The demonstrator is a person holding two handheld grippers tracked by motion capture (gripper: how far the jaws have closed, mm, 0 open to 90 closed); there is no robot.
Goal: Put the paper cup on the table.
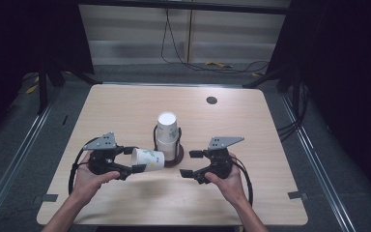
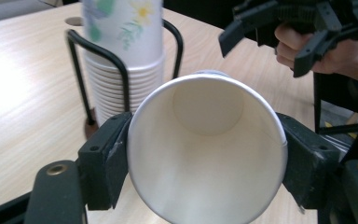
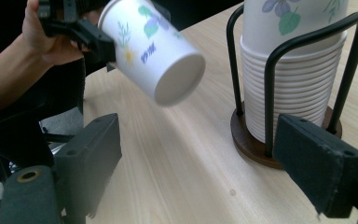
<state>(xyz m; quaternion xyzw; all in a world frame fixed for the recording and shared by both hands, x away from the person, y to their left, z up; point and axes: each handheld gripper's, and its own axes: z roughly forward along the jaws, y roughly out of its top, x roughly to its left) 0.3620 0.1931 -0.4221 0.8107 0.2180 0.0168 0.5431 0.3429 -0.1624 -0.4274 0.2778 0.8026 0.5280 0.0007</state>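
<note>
We hold a single paper cup (image 1: 148, 159) in the left gripper (image 1: 128, 164), whose jaws pinch the cup's wall near the rim from opposite sides. In the left gripper view the cup's open mouth (image 2: 207, 149) faces the camera and its base points away, so the cup lies on its side in the air, above the table (image 1: 125, 106) and not touching it. The grip near the rim leaves the base and most of the printed wall free, which we judge suits either handing the cup over or setting it down base first. The cup sits just beside the cup stack (image 1: 167, 133), a column of nested cups standing mouth down in a black wire holder (image 1: 179, 136) on a round wooden base (image 3: 256, 149); the wire hoops keep the column upright. The held cup's base points toward that holder, near it but apart from it. The right gripper (image 1: 189, 164) hovers on the other side of the holder with its jaws spread wide and nothing between them; in the right gripper view the jaws frame the space between the held cup (image 3: 151, 49) and the stack (image 3: 303, 70). We judge this position readies the right gripper to steady the holder or to receive the cup.
</note>
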